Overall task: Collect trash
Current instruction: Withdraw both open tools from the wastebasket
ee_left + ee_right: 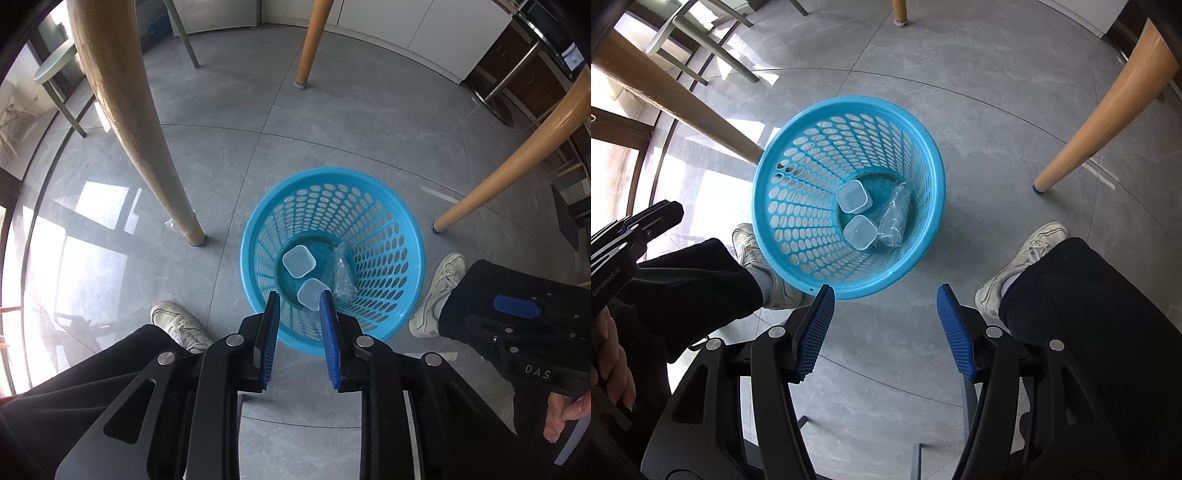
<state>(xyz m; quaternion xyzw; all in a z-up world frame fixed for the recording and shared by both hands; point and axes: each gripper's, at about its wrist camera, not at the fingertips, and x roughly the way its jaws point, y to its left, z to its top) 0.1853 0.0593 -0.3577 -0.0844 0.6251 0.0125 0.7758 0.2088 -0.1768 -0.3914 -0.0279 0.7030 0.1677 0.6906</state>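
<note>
A blue perforated basket (246, 236) (761, 173) stands on the grey tile floor. At its bottom lie two translucent square cups (298, 260) (851, 196), the second (311, 292) (860, 230) nearer me, and a crumpled clear plastic wrapper (343, 277) (893, 218). My left gripper (299, 297) hangs above the basket's near rim, pointing down, jaws open a little with nothing pressed between the blue pads. My right gripper (885, 290) hovers just in front of the basket over bare floor, jaws wide open and empty.
Wooden table legs (147, 140) (509, 173) (1108, 110) stand left and right of the basket, with another behind (310, 44). A person's white shoes (181, 325) (1023, 262) and dark trouser legs flank it. A green stool (62, 74) stands far left.
</note>
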